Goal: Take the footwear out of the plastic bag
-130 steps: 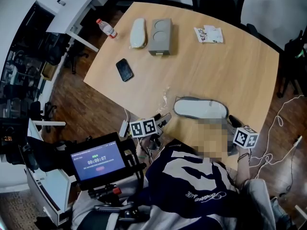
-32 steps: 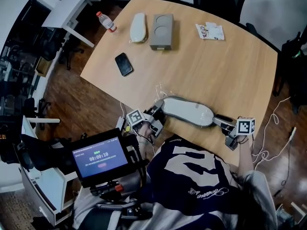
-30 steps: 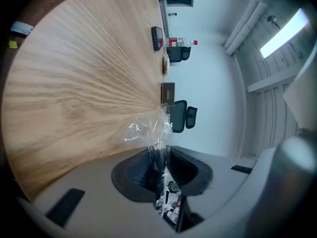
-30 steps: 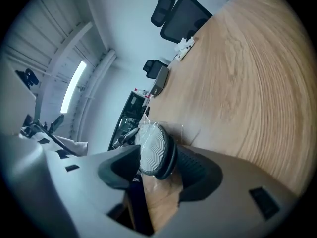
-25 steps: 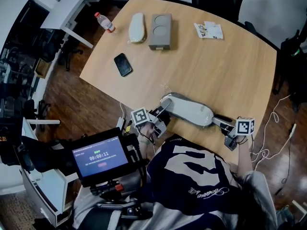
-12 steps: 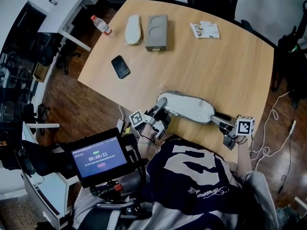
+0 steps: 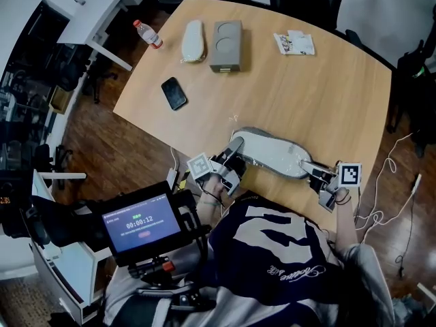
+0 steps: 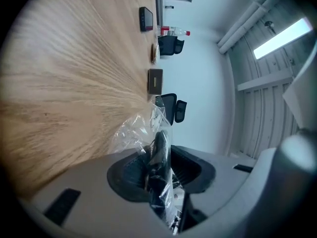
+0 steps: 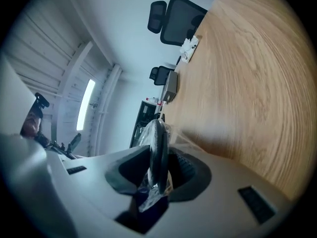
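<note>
Grey bagged shoe (image 7: 272,154) at table (image 7: 306,94) edge (open wood beyond), left gripper (image 7: 234,157) pinching it, right gripper (image 7: 308,167) closing on it.

Too small to read: print on the white packet (image 7: 294,43) at upper right of the head view, text lines on the screen (image 7: 142,225) at lower left. Near edge of the table (image 7: 327,101) hidden under the dark shirt (image 7: 272,251). In the left gripper view, only an edge-on dark sliver of the shoe (image 8: 159,148) behind the crumpled plastic bag (image 8: 131,128).
</note>
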`<state>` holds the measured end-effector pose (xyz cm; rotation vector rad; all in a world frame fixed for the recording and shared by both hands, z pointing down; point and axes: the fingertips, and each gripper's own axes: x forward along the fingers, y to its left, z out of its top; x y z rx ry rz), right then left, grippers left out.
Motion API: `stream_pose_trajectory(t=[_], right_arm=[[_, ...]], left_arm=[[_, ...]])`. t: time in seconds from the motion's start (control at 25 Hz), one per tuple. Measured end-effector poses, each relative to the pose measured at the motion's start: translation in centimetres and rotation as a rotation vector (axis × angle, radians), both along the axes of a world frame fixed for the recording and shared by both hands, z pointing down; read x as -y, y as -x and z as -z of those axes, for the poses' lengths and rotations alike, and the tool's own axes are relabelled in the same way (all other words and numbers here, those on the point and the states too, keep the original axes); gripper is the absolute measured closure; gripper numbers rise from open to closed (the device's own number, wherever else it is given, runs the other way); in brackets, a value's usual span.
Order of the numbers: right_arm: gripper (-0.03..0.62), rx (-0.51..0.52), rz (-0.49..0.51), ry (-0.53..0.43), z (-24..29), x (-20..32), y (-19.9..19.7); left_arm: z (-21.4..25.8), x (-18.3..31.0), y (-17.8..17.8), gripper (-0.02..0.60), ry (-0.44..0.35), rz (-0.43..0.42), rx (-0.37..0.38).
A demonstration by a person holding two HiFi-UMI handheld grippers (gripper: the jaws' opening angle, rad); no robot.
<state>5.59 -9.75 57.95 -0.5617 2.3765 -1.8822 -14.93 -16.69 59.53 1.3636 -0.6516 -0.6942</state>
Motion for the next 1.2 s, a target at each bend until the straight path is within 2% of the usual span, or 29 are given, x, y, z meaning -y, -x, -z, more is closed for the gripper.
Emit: stream_pose_trajectory(t=[0.24, 0.32, 0.36, 0.64, 0.8, 1.08, 1.2], right_arm=[[0.496, 0.034, -0.035, -0.022, 1.6, -0.4, -2.5], [0.497, 0.024, -0.060, -0.030, 1.8, -0.7, -3.7], [0.497, 0.022, -0.074, -0.034, 1.9, -0.9, -4.3], [0.499, 0.003, -0.200, -0.030, 2.1, -2.8, -8.3], [0.499, -0.023, -0.299, -0.067, 3.2, -3.9, -10.6], [0.499, -0.107, -0.448, -0.123, 4.5, -4.5, -13.8], [0.499, -0.162, -0.506, -0.143, 4.7, -4.2, -14.1]], left_arm=[[0.1, 0.7, 3.4, 0.470, 0.025, 0.120, -0.027], [-0.2, 0.9, 4.3, 0.551, 0.034, 0.135, 0.005], [-0.4, 1.0, 4.5, 0.565, 0.038, 0.135, 0.029], [-1.8, 1.7, 5.3, 0.574, 0.085, 0.173, 0.097], [-2.7, 1.6, 5.6, 0.575, 0.117, 0.201, 0.155], [-3.3, 2.3, 4.7, 0.575, 0.101, 0.212, 0.220], [-3.2, 2.5, 3.9, 0.575, 0.091, 0.191, 0.289]])
